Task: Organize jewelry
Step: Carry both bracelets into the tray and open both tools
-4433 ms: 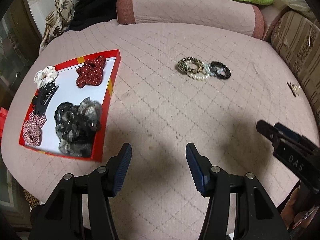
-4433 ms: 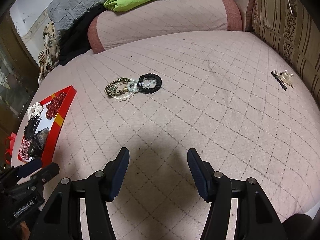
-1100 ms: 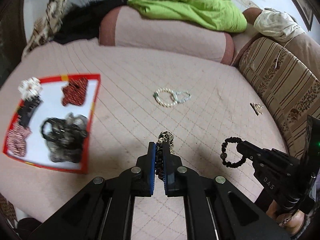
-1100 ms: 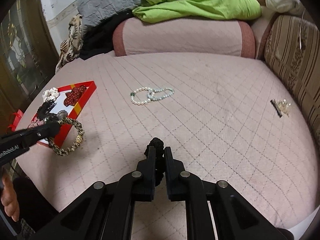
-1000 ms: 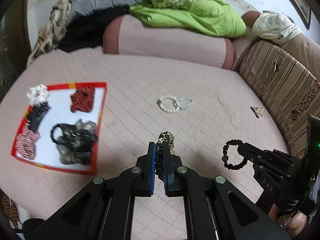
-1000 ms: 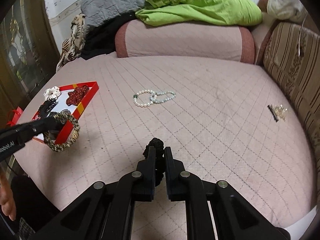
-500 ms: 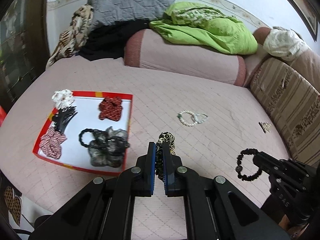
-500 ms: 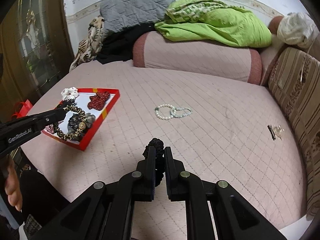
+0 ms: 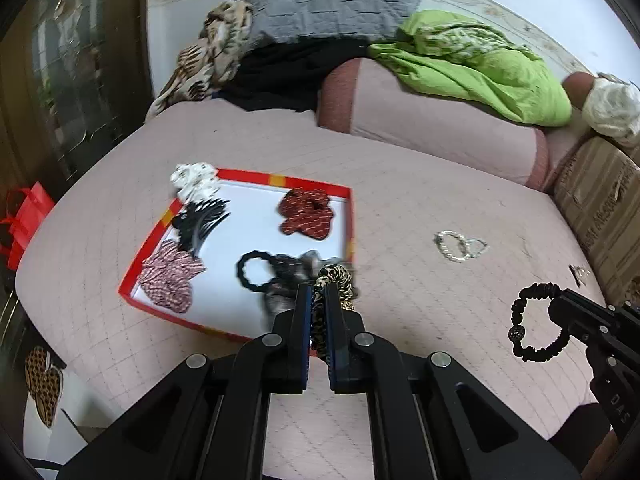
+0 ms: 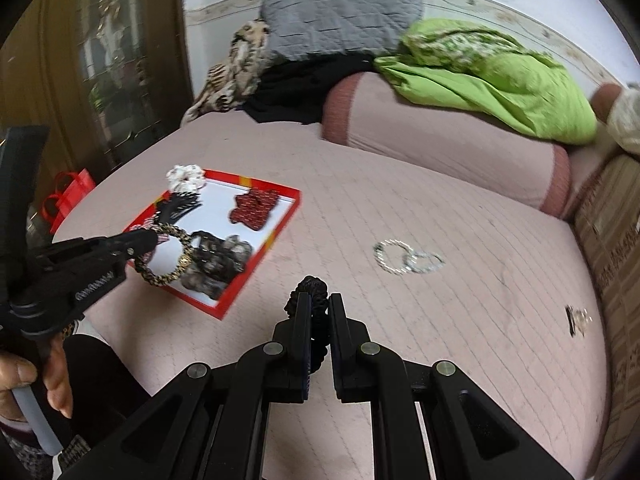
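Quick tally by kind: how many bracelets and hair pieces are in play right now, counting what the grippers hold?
Bracelets: 4 (gold-and-black, black beaded, pearl, pale green)
Scrunchies: 5 (white, dark red, checked, black, grey)
Hair clip: 1
Total: 10
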{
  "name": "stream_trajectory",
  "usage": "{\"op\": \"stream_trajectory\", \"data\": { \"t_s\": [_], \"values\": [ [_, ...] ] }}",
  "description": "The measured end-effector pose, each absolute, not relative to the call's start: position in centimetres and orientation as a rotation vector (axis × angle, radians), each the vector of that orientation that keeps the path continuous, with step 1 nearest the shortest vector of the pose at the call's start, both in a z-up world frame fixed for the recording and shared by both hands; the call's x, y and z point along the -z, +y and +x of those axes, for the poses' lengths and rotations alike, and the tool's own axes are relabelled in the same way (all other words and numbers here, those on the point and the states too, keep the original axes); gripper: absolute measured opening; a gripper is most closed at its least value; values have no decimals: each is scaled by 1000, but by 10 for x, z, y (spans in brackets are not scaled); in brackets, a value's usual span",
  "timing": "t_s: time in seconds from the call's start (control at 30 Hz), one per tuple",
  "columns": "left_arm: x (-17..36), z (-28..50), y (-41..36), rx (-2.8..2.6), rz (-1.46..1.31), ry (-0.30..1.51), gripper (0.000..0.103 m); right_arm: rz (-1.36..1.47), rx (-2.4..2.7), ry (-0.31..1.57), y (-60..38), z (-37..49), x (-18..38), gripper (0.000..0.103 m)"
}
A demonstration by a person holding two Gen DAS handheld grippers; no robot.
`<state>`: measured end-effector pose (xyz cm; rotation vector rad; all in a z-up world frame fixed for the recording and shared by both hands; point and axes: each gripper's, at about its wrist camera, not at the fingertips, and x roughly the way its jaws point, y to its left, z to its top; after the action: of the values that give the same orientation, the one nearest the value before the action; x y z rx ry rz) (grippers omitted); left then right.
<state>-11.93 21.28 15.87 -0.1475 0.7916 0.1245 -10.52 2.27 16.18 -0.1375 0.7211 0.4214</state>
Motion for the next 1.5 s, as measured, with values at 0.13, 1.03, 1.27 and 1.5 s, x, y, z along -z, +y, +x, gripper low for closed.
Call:
{"op": "stream_trajectory", "data": {
  "t_s": [0.13, 1.03, 1.27, 1.5],
  "values": [
    [-154, -115, 237, -144, -194, 803, 6, -168, -463, 723, 49, -96, -163, 9],
    [-83, 31, 372, -194, -368, 950, 6, -19, -703, 963, 233, 103, -118, 10],
    [-66, 54, 385, -224, -407, 967, 6, -8, -669, 1068, 261, 147, -79, 10],
    [-67, 56, 387, -229, -427, 960, 7, -9, -648, 1087, 261, 159, -67, 18]
  ]
}}
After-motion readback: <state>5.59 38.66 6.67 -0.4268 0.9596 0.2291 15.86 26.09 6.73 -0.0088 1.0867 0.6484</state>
